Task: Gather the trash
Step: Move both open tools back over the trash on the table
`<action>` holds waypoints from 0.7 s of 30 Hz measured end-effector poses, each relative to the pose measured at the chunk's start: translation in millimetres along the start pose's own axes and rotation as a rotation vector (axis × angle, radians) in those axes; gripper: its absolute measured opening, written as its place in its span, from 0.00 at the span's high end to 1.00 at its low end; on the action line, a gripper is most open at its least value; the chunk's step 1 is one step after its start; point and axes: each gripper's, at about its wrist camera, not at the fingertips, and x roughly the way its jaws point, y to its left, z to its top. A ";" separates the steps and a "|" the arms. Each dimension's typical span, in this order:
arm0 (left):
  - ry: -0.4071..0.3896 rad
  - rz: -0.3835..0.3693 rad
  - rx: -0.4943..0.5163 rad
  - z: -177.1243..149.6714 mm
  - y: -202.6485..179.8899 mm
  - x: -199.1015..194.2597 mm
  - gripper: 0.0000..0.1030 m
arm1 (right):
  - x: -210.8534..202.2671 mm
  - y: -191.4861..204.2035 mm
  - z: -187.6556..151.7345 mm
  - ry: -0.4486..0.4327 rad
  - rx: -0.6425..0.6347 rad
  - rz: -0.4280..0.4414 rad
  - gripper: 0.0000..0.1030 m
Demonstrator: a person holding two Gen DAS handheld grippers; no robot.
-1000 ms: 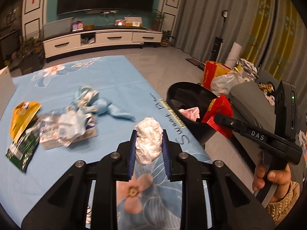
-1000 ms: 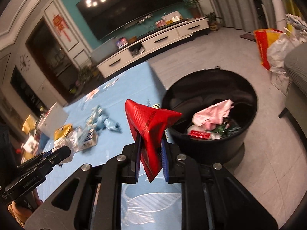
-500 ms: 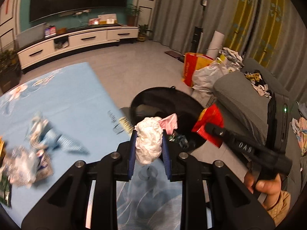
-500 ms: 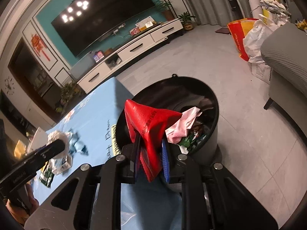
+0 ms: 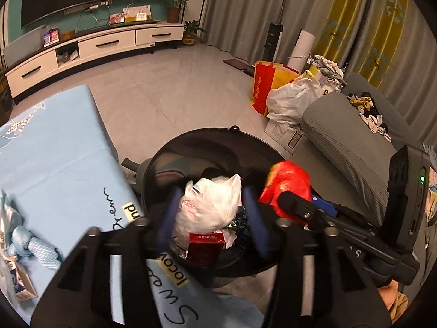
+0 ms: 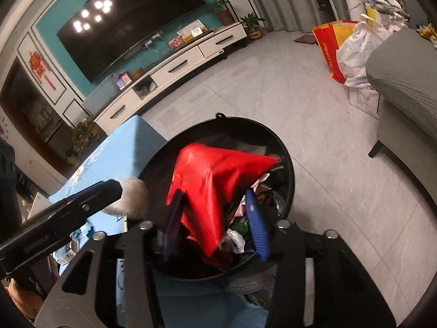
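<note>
Trash (image 5: 210,205) and red wrapper (image 6: 215,186) hang over the littered black bin (image 6: 286,161).

Red wrapper (image 6: 218,186), white wad (image 5: 210,205), black bin (image 6: 284,147), lt-blue floral cloth (image 5: 54,164).

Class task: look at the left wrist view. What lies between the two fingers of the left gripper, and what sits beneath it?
A crumpled white wad lies between the opening left gripper fingers, neither pad pressing it. Beneath is the black trash bin, already holding a red box.

blurred red wrapper (image 6: 218,188), white wad (image 6: 131,196) smeared, bin (image 5: 207,142) bottom hidden under trash
</note>
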 end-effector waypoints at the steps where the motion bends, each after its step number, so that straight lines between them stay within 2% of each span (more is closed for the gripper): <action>1: -0.003 -0.001 -0.004 -0.2 1.1 0.5 0.34 | 1.7 -1.9 0.9 0.005 0.006 0.001 0.45; 9: -0.031 0.024 -0.035 -6.8 14.4 -17.9 0.25 | -4.5 -5.9 -3.3 0.013 0.032 0.014 0.38; 15: -0.083 0.069 -0.062 -34.2 26.2 -64.4 0.20 | -24.3 6.3 -16.1 0.022 -0.004 0.033 0.38; 21: -0.117 0.146 -0.107 -71.2 45.4 -119.2 0.17 | -46.5 37.4 -33.9 0.042 -0.084 0.056 0.38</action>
